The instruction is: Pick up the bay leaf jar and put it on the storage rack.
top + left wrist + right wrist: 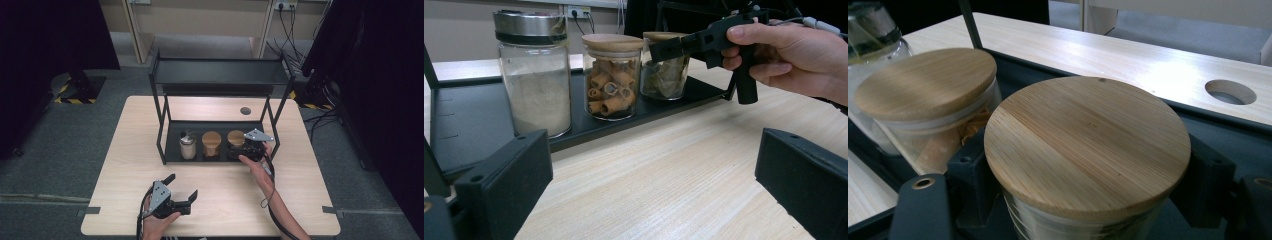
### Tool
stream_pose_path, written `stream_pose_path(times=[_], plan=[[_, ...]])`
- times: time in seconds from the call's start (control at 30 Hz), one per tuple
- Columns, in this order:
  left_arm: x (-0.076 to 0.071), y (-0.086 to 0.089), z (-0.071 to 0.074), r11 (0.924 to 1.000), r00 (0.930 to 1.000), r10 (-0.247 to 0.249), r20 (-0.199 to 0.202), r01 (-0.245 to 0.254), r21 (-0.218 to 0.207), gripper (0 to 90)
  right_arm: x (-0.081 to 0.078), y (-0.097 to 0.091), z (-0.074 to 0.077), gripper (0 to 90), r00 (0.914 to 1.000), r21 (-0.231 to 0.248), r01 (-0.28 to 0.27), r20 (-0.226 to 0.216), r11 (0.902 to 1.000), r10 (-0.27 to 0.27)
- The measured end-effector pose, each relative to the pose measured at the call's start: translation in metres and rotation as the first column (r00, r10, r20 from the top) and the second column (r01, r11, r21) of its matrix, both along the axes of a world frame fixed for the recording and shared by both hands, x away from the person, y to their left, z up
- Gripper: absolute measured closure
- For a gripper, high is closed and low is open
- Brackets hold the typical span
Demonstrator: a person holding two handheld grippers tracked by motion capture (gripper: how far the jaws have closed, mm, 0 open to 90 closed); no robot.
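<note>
In the right gripper view, the leaf jar's (1083,220) glass body is cut off by the bottom edge, its wooden lid (1088,142) hiding the contents. In the high view, the right tool (248,148) covers that jar's lower part.

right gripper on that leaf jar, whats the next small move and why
Probably a short straight lift. The right gripper has its jaws on either side of the leaf jar, just under the wooden lid, and seems shut on it. The jar sits on the rack's bottom shelf close beside the middle jar, so rising first should avoid a knock.
</note>
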State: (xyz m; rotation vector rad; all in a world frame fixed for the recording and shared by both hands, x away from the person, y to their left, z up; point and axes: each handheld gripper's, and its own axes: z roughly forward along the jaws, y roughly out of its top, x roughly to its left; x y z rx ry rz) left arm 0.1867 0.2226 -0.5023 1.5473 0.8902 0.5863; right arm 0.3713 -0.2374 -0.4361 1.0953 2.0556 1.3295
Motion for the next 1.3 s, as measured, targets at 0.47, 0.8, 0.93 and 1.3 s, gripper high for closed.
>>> stream_pose_path(times=[0.47, 0.8, 0.93, 1.3], plan=[[-0.001, 0.0, 0.0, 1.0, 1.0, 0.001, 0.001, -0.001, -0.001, 1.0, -0.001, 0.003, -0.003, 16.6, 0.9999, -0.003, 0.013, -0.005, 0.9999, -0.013], [-0.001, 0.0, 0.0, 1.0, 1.0, 0.001, 0.003, -0.001, 0.0, 1.0, -0.017, 0.004, 0.009, 4.3, 0.9988, -0.012, 0.042, 0.026, 0.999, -0.042], [-0.001, 0.0, 0.0, 1.0, 1.0, 0.001, 0.001, -0.001, 0.0, 1.0, -0.023, 0.001, 0.01, 3.5, 0.9979, -0.006, 0.056, 0.032, 0.9984, -0.056], [-0.001, -0.001, 0.0, 1.0, 1.0, 0.001, 0.001, -0.001, 0.001, 1.0, -0.043, -0.012, 0.012, 3.5, 0.9977, 0.027, 0.033, 0.058, 0.9991, -0.034]])
